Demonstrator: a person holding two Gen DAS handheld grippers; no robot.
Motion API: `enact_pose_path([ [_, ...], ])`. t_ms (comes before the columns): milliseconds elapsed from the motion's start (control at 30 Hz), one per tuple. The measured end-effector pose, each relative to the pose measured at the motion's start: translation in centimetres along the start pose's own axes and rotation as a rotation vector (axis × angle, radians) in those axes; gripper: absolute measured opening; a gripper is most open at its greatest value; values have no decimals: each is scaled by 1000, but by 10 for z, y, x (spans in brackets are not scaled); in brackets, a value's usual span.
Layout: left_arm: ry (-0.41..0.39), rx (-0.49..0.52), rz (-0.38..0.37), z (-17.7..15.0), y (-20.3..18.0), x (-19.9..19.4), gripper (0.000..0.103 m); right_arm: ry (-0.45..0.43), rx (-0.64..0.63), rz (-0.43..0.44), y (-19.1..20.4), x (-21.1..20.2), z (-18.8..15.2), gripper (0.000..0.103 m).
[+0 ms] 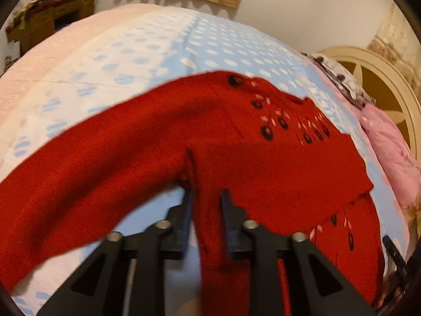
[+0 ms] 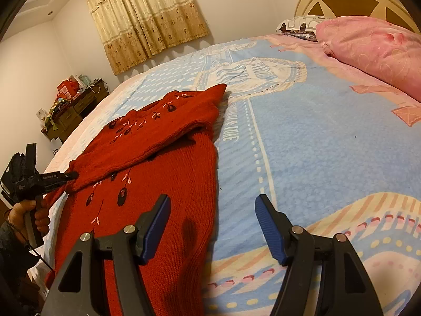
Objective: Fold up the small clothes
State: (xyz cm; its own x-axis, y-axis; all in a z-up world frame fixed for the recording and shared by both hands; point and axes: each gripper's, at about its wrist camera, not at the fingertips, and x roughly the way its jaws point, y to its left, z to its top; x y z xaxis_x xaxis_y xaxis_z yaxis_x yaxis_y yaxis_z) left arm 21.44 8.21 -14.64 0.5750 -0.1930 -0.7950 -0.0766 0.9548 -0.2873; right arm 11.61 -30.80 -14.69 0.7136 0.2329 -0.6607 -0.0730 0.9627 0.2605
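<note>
Red sweater (image 2: pixel 163 158) lying on the blue bedspread (image 2: pixel 302 144), top part doubled over the body. Left gripper (image 1: pixel 206 197) clamped on a fold of knit near the armpit, reaching in low from the bed's edge. Probably best to carry that sleeve across slowly, keeping the fabric taut. Right gripper (image 2: pixel 213 210) spread wide, holding nothing, hovering over the sweater's hem edge.
</note>
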Motion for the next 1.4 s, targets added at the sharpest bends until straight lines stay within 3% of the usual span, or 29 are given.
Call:
enact_pose_path([
  [167, 3, 34, 49, -6, -5, -9, 46, 22, -61, -56, 13, -9, 11, 67],
  [233, -43, 62, 85, -8, -6, -23, 51, 23, -121, -51, 26, -16, 22, 67],
  [300, -105, 102, 114, -10, -9, -37, 72, 45, -218, -42, 49, -12, 40, 68],
  [367, -147, 132, 144, -11, -12, -42, 79, 59, -281, -13, 69, -3, 55, 68],
  [467, -125, 143, 148, -13, -16, -31, 79, 89, -304, 66, 93, 35, 81, 68],
  [633, -72, 166, 122, -42, -29, -22, 79, 228, -280, -12, 87, 115, 91, 68],
  [700, -70, 203, 121, -58, -35, -25, 79, 319, -228, -67, 69, 138, 83, 68],
  [733, -63, 221, 120, -66, -38, -26, 79, 295, -221, -60, 67, 134, 80, 68],
  [833, -59, 257, 110, -91, -44, -39, 79, 274, -252, -65, 74, 106, 66, 68],
  [1000, -18, 317, 52, -126, -56, -60, 79, 263, -304, 6, 94, 44, 14, 68],
  [1233, 62, 446, 23, -171, -64, -79, 79, 258, -483, -84, 108, -23, -75, 68],
  [1400, 76, 447, 26, -183, -54, -87, 80, 281, -505, -100, 99, -52, -99, 68],
])
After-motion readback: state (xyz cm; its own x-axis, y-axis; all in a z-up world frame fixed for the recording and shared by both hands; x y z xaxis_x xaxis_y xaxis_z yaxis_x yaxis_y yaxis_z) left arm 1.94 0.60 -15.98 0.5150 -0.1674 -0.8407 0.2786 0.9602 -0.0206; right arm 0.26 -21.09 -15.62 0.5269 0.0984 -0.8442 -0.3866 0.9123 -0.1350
